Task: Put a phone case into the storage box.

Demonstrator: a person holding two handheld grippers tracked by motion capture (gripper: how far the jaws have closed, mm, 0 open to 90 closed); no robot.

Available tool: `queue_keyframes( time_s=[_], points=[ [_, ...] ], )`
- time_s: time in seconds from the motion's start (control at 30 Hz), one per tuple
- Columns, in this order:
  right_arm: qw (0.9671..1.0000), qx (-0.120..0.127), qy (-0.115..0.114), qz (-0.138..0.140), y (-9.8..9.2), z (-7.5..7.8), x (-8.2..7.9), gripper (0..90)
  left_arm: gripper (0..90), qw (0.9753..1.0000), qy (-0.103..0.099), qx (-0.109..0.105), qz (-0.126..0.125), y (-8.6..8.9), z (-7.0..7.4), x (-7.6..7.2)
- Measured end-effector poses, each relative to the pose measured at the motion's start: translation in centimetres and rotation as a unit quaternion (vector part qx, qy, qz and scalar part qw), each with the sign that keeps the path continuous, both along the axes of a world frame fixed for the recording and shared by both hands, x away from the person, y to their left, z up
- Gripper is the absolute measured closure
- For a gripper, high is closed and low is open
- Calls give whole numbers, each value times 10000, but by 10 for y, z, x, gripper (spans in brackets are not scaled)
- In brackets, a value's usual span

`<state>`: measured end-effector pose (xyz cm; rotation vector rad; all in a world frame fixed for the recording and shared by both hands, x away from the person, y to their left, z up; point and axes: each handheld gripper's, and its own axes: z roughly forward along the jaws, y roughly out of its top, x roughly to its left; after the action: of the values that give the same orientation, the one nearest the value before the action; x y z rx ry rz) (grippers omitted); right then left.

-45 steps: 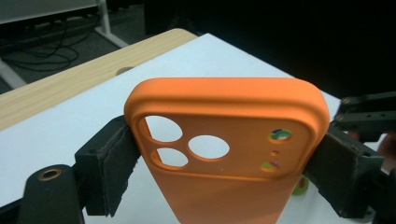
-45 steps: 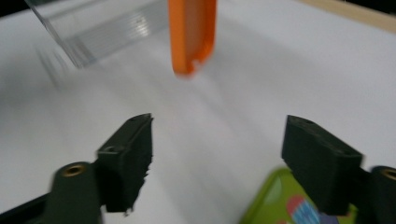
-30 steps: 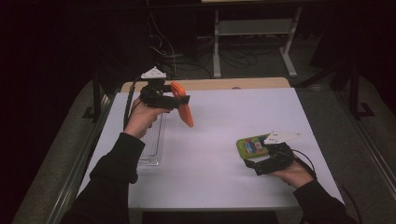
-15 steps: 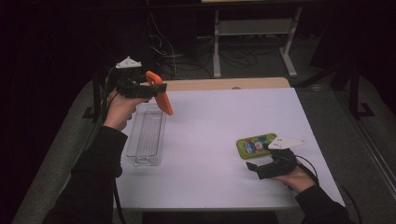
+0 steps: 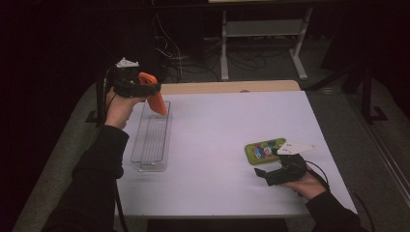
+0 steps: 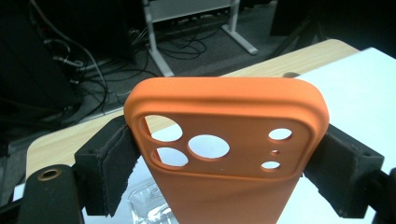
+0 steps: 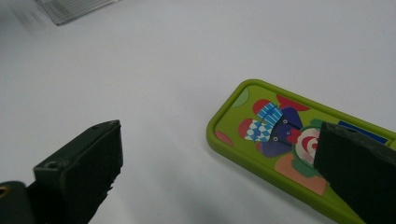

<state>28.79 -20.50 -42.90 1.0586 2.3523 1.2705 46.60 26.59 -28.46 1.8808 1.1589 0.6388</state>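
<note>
Above the far end of a clear tray (image 5: pixel 151 137), near the table's (image 5: pixel 232 125) far-left corner: left gripper (image 5: pixel 145 88) raised in the air, jaws clamped on the 2 side edges of an orange phone case (image 5: pixel 155 96). Seen in the left gripper view as pads (image 6: pixel 116 161) pressed flat against the case (image 6: pixel 224 154) just below its camera end, with the 3 large cut-outs and 3 small holes facing the camera. Long axis of the case running down and toward the tray in the high view, tilted rather than plumb, lower end hanging over the tray's far end; touching or clear of the rim, cannot tell. Tray itself lying lengthwise, near to far, close along the table's left edge, little room between it and that edge.

Near the table's right-front part: right gripper (image 5: pixel 270 174) held low over the surface, jaws spread wide and holding nothing. Just beside it, a green phone case (image 5: pixel 265 150) with a coloured pattern, flat on the table, long axis running roughly left to right in the high view. One end of that case (image 7: pixel 289 140) lying between the 2 open jaws in the right gripper view, the right jaw over its far part; contact not clear.

Wide bare white surface between tray and green case, and across the middle toward the far edge, with a wooden strip (image 5: pixel 232 87) along that far edge.
</note>
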Motion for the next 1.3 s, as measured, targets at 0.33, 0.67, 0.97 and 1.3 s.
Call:
queue_keyframes(
  time_s=[0.33,0.67,0.97,1.3],
  points=[
    [10000,26,-37,56,0,0,1,7,161,9984,265,317,386,-7,-23,20],
    [10000,59,-18,65,-1,1,1,7,160,9954,441,491,695,-12,-49,32],
    [9999,3,-14,109,0,0,0,7,158,9935,438,638,841,-18,-60,39],
    [9999,3,-5,110,0,-1,1,7,150,9922,422,591,1012,-15,-69,42]
  ],
)
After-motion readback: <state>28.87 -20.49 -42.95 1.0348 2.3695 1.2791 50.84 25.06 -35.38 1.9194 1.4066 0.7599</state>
